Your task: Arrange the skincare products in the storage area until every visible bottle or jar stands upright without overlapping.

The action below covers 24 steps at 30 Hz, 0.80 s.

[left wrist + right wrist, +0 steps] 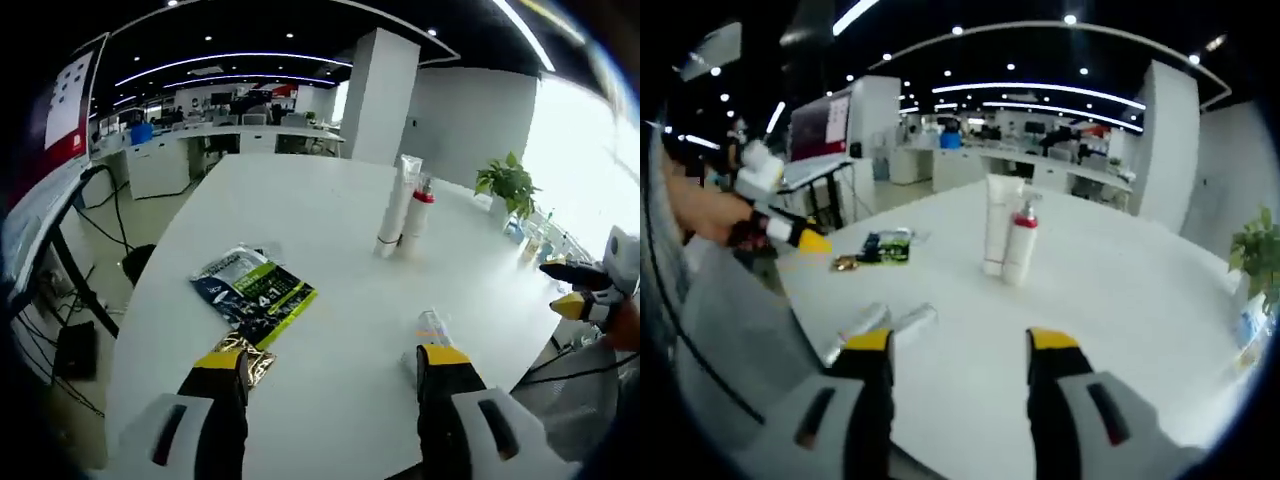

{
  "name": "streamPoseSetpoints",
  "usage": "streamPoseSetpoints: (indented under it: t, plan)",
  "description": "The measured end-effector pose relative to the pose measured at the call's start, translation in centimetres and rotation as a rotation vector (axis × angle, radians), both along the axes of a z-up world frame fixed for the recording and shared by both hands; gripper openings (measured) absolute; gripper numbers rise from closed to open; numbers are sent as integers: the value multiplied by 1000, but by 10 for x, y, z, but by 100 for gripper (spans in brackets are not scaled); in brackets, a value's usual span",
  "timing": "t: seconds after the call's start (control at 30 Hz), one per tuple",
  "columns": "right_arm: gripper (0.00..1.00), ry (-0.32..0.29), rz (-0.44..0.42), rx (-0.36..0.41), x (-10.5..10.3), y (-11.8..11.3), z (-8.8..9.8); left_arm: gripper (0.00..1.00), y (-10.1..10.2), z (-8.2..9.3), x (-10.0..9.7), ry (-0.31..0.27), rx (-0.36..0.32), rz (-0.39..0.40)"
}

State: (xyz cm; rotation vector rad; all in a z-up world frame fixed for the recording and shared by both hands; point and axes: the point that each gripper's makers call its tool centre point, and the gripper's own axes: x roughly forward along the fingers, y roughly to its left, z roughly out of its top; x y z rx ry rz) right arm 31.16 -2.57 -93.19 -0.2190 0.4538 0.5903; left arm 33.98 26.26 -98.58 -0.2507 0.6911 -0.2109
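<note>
The small clear tube lying just beyond the spread, empty left gripper near the tabletop's front edge is looking light and slippery, best pinched mid-body, while the right gripper is hanging parted, empty too.

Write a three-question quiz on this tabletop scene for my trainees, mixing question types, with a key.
1. True or false: the white tube and the red-capped bottle lie flat on the table.
2. What lies nearest the left gripper's left jaw? A) gold sachet B) potted plant C) a cup
3. How do the right gripper's jaws stand?

Key: 1 false; 2 A; 3 open, holding nothing.
</note>
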Motion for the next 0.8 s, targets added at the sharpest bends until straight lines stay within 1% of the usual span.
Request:
streamPoseSetpoints:
  t: [0.03, 0.07, 0.1, 0.17, 0.23, 0.3, 0.37, 0.4, 0.43, 0.47, 0.53, 0.6, 0.67, 0.73, 0.8]
  plan:
    - [48, -25, 6, -25, 2, 0, 2, 72, 5, -4, 6, 6, -11, 13]
    - [48, -54, 15, -32, 4, 1, 5, 73, 11, -9, 11, 13, -12, 30]
    - [48, -73, 12, -38, 4, 1, 8, 74, 20, -15, 17, 24, -14, 69]
    - [48, -92, -4, -52, 4, -3, 10, 77, 30, -15, 29, 8, -23, 120]
    - [48, -103, -9, -71, 5, -4, 9, 78, 35, -16, 40, -1, -68, 162]
    - [48, -103, -9, -76, 7, -3, 8, 78, 41, -19, 49, -7, -72, 170]
    - [47, -92, 6, -79, 8, 1, 6, 78, 47, -21, 55, 5, -56, 187]
    - [47, -82, 22, -80, 6, 4, 3, 77, 54, -25, 60, 12, -46, 205]
    - [47, -54, 61, -86, 1, 10, -3, 77, 58, -27, 63, 13, -44, 218]
    - [47, -48, 68, -90, 0, 12, -4, 77, 62, -29, 65, 16, -47, 237]
    - [47, -34, 109, -93, -3, 20, -9, 77, 70, -35, 71, 34, -56, 281]
    - [47, -15, 127, -95, -5, 23, -13, 76, 71, -40, 74, 45, -67, 313]
    - [47, -2, 131, -98, -5, 24, -16, 74, 70, -46, 76, 51, -67, 324]
    - [46, 19, 131, -90, -5, 24, -18, 71, 64, -55, 77, 76, -58, 330]
    - [44, 36, 122, -70, -5, 22, -17, 67, 59, -60, 82, 71, -74, 327]
